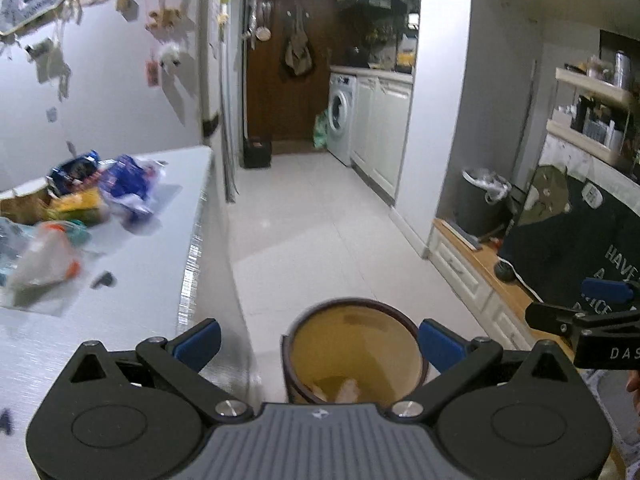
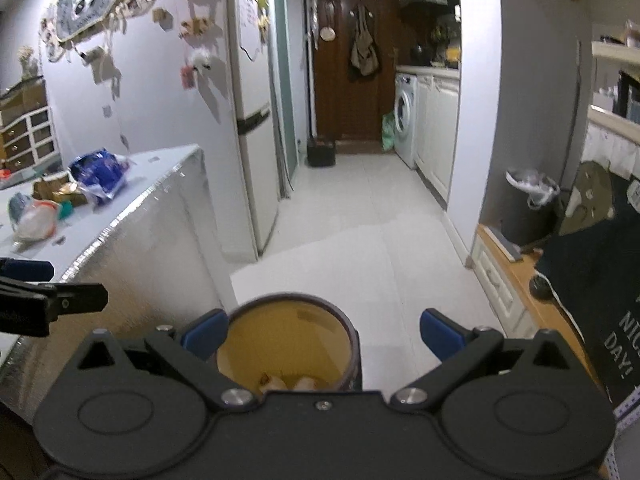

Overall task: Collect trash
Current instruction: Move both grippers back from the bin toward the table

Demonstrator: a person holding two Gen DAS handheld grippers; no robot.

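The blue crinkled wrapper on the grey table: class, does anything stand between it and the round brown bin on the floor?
Nothing visible does. The blue crinkled wrapper lies near the grey table's far edge; the round brown bin stands open-topped on the floor below the near corner. Both tongs, left and right, are open and empty.

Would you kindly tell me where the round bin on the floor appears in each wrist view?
Left wrist: the bin sits bottom centre, toward the right finger.
Right wrist: the bin sits bottom centre, beside the left finger.
Shared landmark: the washing machine down the corridor.
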